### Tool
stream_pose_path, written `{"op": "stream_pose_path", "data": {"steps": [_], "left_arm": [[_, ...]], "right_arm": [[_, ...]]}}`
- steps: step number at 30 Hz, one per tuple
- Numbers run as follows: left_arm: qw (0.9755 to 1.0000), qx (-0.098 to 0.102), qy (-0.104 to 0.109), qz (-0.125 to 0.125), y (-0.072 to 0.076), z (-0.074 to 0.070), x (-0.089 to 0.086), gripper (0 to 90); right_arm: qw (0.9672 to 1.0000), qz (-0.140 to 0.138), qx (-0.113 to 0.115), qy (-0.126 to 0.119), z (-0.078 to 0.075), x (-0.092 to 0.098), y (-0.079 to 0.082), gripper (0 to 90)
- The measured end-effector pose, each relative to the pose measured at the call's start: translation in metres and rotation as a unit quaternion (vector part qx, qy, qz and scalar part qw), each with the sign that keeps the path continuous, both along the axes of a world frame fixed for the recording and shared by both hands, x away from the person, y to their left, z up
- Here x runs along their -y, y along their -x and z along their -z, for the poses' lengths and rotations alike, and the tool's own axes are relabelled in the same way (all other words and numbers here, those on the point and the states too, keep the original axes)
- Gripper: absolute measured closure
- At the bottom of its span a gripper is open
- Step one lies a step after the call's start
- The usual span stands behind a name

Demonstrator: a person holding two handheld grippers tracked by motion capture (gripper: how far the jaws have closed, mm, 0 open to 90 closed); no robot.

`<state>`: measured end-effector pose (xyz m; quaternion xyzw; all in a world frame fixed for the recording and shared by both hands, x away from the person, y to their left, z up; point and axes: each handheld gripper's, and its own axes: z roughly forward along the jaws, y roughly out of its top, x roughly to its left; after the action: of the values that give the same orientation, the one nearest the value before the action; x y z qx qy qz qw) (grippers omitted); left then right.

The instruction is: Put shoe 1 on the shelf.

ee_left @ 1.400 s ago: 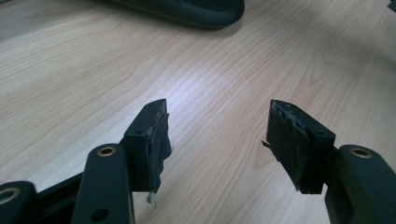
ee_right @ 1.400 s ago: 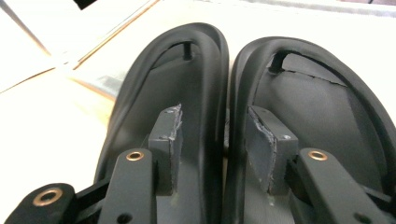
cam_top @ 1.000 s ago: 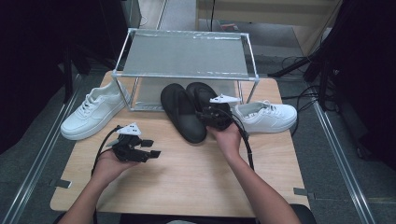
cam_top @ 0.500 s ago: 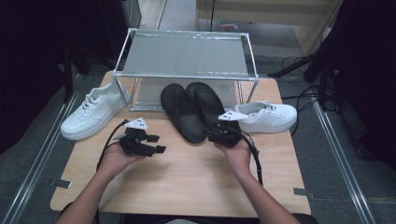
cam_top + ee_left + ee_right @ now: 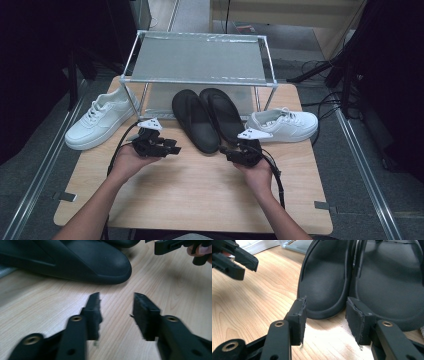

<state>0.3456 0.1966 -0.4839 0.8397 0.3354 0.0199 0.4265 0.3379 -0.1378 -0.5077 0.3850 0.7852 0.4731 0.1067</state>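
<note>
Two black slippers lie side by side on the wooden table (image 5: 200, 190), toes toward me: the left slipper (image 5: 194, 120) and the right slipper (image 5: 223, 112). My left gripper (image 5: 175, 147) hovers just left of the left slipper's toe (image 5: 95, 262); its jaws have just been closing, a gap remains and nothing is between them (image 5: 116, 296). My right gripper (image 5: 226, 150) sits just in front of the slippers' toes, its jaws having widened a little, open and empty (image 5: 325, 300). The left slipper's toe (image 5: 327, 277) lies just beyond its fingertips.
A metal-framed shelf rack (image 5: 200, 57) stands at the back of the table over the slippers' heels. One white sneaker (image 5: 100, 120) lies at the left edge, another white sneaker (image 5: 282, 124) right of the slippers. Bare wood stretches toward me.
My right gripper has drawn back from the slippers toward me. The left gripper has shifted a little right and away, toward the left slipper, and its jaws now stand narrower.
</note>
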Motion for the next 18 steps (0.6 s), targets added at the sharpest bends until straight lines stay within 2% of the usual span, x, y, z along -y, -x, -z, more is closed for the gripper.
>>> {"op": "stream_pose_path", "data": {"steps": [2, 3, 5, 7, 10, 12, 15, 18], "left_arm": [[0.9999, 0.006, 0.010, 0.004, -0.003, -0.006, 0.002, 69.7], [0.9999, 0.006, 0.009, 0.007, -0.005, -0.008, 0.003, 70.3], [0.9997, 0.018, -0.007, 0.017, -0.007, -0.016, 0.006, 72.0], [0.9993, 0.030, -0.007, 0.022, -0.009, -0.024, 0.007, 75.5], [0.9992, 0.030, -0.006, 0.025, -0.019, -0.032, 0.006, 82.6], [0.9995, 0.020, 0.007, 0.024, -0.026, -0.036, 0.004, 85.4], [0.9990, 0.024, 0.026, 0.026, -0.030, -0.042, 0.003, 87.4], [0.9992, 0.028, 0.005, 0.028, -0.036, -0.049, 0.006, 88.9]], "right_arm": [[1.0000, 0.001, -0.004, 0.001, 0.001, 0.001, 0.000, 52.7], [1.0000, 0.001, -0.006, 0.001, 0.002, 0.002, -0.001, 52.6], [1.0000, 0.000, -0.008, 0.000, 0.003, 0.002, -0.001, 52.6], [0.9999, 0.001, -0.012, -0.002, 0.004, 0.001, 0.000, 52.1], [0.9998, 0.003, -0.018, -0.009, 0.006, 0.000, -0.001, 51.9], [0.9998, -0.001, -0.018, -0.005, 0.006, -0.002, -0.001, 51.2], [0.9998, -0.004, -0.018, -0.005, 0.006, -0.003, 0.000, 48.6], [0.9998, -0.009, -0.019, -0.007, 0.006, -0.003, 0.000, 48.0]]}}
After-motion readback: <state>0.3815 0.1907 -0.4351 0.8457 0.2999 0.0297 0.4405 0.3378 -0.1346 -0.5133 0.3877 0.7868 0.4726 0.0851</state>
